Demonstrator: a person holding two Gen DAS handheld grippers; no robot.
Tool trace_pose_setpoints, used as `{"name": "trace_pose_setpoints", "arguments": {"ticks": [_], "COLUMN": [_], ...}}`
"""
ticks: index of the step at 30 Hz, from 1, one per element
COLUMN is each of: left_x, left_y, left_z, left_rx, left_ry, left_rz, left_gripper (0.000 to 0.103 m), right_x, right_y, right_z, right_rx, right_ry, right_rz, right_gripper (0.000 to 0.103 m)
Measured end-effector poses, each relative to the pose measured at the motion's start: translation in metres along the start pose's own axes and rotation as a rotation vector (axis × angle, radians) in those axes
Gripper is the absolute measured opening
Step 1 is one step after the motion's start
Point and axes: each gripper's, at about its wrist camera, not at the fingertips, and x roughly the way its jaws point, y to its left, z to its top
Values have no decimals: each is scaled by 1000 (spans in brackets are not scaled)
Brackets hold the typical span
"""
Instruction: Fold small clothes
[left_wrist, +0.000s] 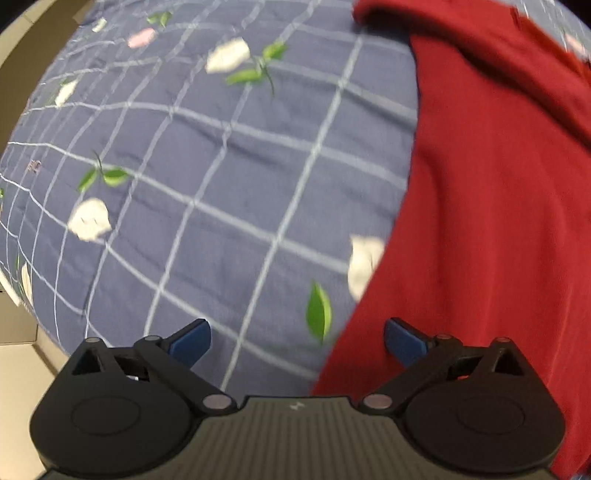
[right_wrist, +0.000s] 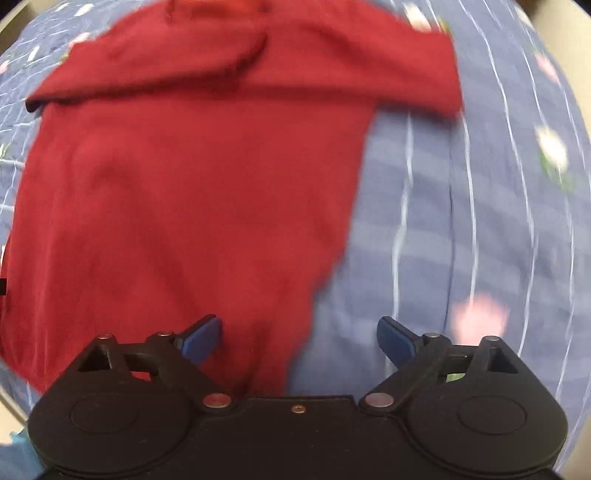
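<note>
Hovering low over the bed, the left gripper (left_wrist: 297, 341) has its blue pads spread wide with nothing between them; its right pad sits over the lower hem area of the red garment (left_wrist: 480, 221), though whether it touches I cannot tell. The right gripper (right_wrist: 299, 339) is likewise spread wide and empty, its left pad over the cloth and its right pad over bare sheet.

Beyond the pads, the red garment fills the right half of the left wrist view and the left and centre of the right wrist view, lying on the blue checked bedsheet (left_wrist: 221, 166) printed with flowers and leaves. At the top of the right wrist view a sleeve reaches out toward the upper right, and another lies folded across the chest at the upper left. The right wrist view is blurred, so the neckline is hard to make out.

It looks like a soft, light knit that will sag and drape, not slip. My guess is the bottom hem corners nearest each gripper are the best places to pinch.
</note>
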Motion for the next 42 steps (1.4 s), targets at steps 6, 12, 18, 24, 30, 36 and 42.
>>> {"name": "trace_pose_setpoints", "arguments": {"ticks": [6, 12, 18, 24, 30, 36, 42], "left_x": [-4, -17, -36, -67, -77, -78, -81], "left_y": [5, 12, 12, 42, 51, 47, 55], "left_z": [-13, -31, -52, -74, -83, -87, -103], "left_rx": [-9, 17, 127, 90, 109, 105, 71], "left_ry": [37, 17, -37, -94, -127, -152, -158], "left_rz": [-16, -248, -257, -276, -263, -247, -227], "left_gripper": [99, 31, 2, 1, 1, 14, 88], "right_x": [1, -19, -40, -67, -79, -69, -66], "right_y": [-21, -25, -30, -32, -22, -16, -24], "right_z": [-73, -104, -114, -128, -147, -144, -154], "right_rx": [222, 199, 263, 319, 293, 227, 290], "right_ry": [77, -10, -65, -122, -150, -162, -155], "right_rz": [75, 103, 137, 165, 154, 130, 135], "right_gripper": [86, 22, 4, 3, 3, 9, 54]}}
